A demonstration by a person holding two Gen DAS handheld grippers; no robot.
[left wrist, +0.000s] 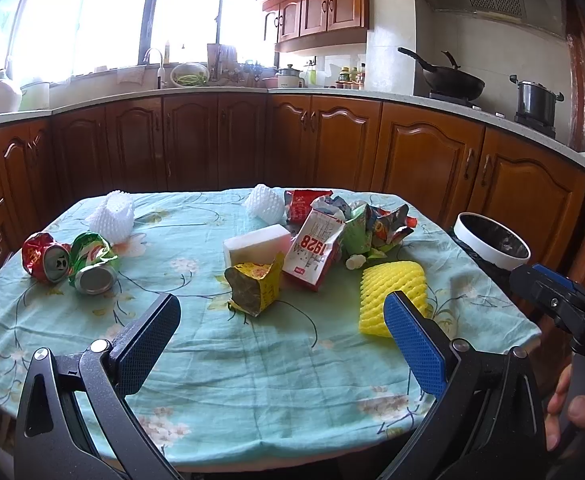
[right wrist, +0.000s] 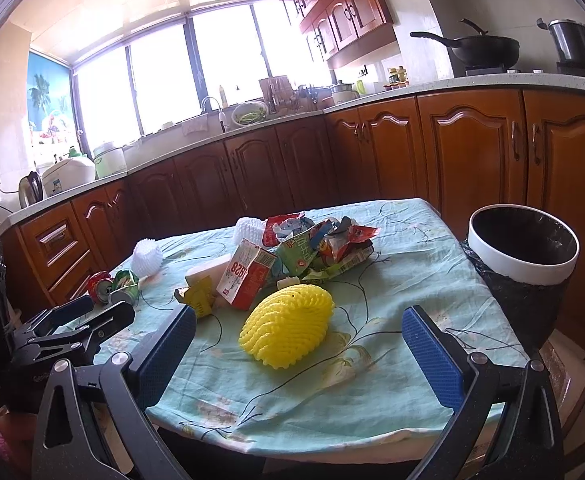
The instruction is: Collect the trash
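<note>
Yellow foam net before right gripper

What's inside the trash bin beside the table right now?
The trash bin has a black liner; its visible inner wall looks bare. Its bottom is hidden below the white rim, so contents there cannot be ruled out.

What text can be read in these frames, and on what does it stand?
"1928": red-and-white carton, number printed upside down; in the right view only "928" shows.
"DA": right gripper body, cut off by the frame edge.
Cans, yellow wrapper, snack wrappers: print too blurred to read.
</note>
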